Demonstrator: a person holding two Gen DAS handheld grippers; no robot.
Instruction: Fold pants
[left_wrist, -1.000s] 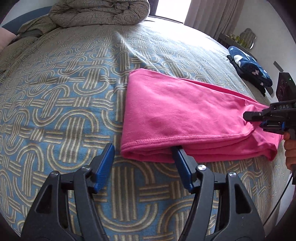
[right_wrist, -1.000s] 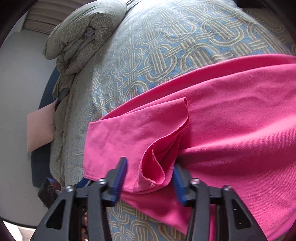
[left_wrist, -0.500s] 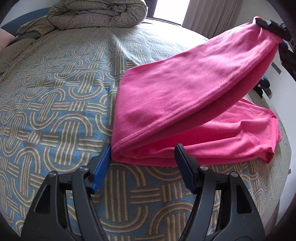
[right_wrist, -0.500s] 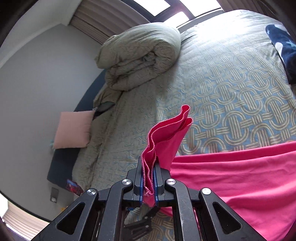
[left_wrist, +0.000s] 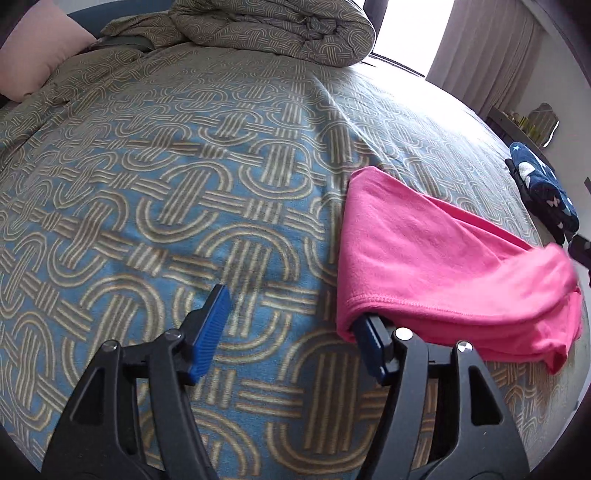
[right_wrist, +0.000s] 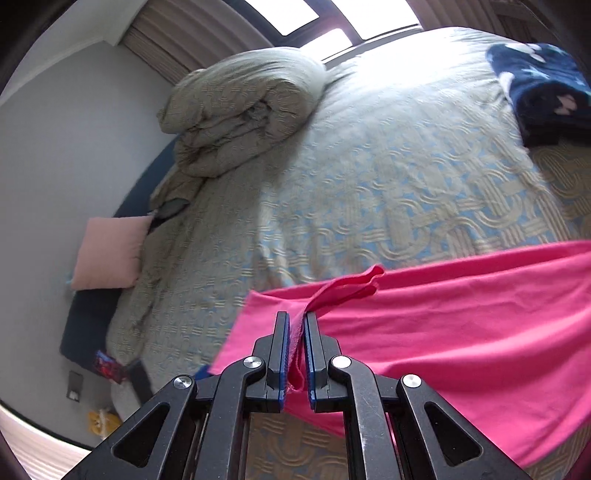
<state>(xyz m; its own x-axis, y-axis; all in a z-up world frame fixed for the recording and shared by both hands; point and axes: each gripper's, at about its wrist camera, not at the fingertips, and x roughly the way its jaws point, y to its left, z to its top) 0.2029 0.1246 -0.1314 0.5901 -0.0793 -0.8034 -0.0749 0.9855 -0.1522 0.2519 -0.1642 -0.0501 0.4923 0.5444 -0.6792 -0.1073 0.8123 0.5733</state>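
Lying at the far left, a pale pink pillow (left_wrist: 35, 44) leans at the head of the bed, beside a rolled duvet (left_wrist: 273, 29) on the patterned bedspread (left_wrist: 184, 184). Low over that spread sits the left gripper (left_wrist: 291, 332), its blue pads spread wide apart; its right finger is tucked under the near folded edge of the pink pants (left_wrist: 443, 273), gripping nothing. The pants lie folded in layers on the right part of the bed. Further right, a navy star-print garment (left_wrist: 543, 188) rests near the bed's edge. In the right wrist view, the right gripper (right_wrist: 294, 350) is pinched together on a bunched strip of the pants (right_wrist: 461, 332), the fabric spreading rightward.
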